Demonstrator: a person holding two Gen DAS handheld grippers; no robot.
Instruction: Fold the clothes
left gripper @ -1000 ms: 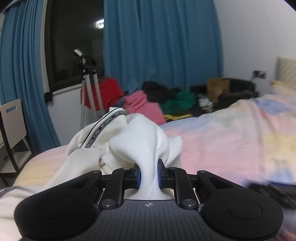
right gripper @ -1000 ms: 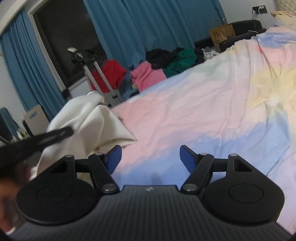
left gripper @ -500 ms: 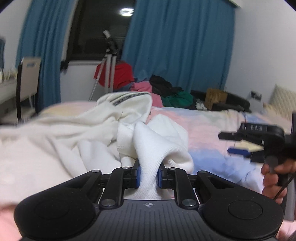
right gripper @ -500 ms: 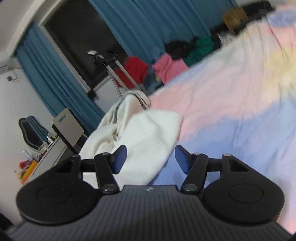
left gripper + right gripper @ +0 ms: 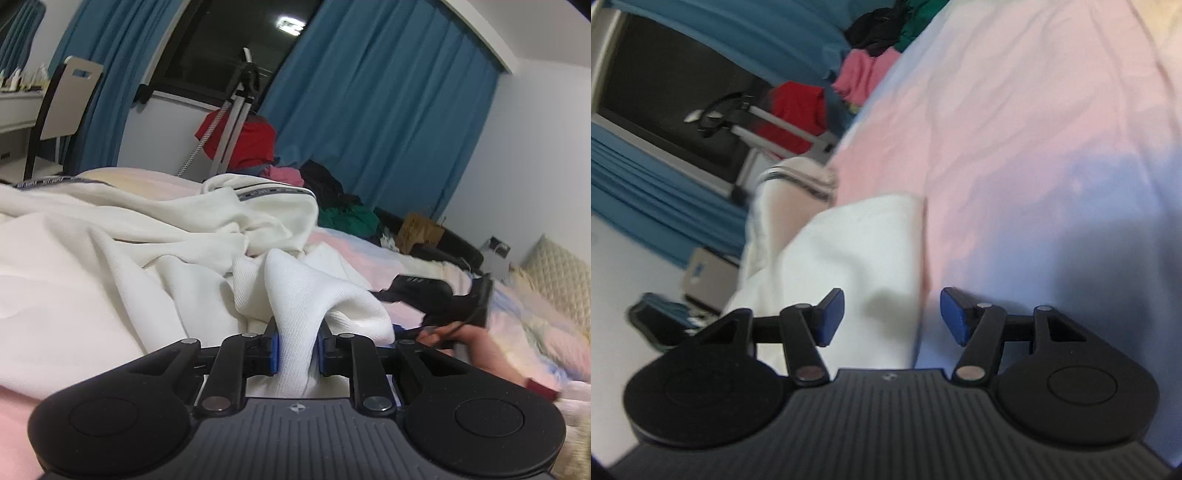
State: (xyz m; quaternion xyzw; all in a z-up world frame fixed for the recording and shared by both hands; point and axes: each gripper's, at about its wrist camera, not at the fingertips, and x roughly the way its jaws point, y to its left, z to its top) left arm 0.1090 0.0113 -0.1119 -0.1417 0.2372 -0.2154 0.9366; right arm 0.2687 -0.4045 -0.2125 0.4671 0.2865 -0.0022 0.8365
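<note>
Left wrist view: your left gripper (image 5: 297,341) pinches the white garment (image 5: 155,236), rumpled on the bed (image 5: 1015,129). Your right gripper (image 5: 892,315) gapes wide over its near edge; close there next.

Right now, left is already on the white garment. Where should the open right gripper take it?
White garment: grip the free edge lying flat on the bedsheet, near its corner. The right gripper, open, already straddles that edge, so come in low from the sheet side. Left gripper pinches a separate bunched fold.
</note>
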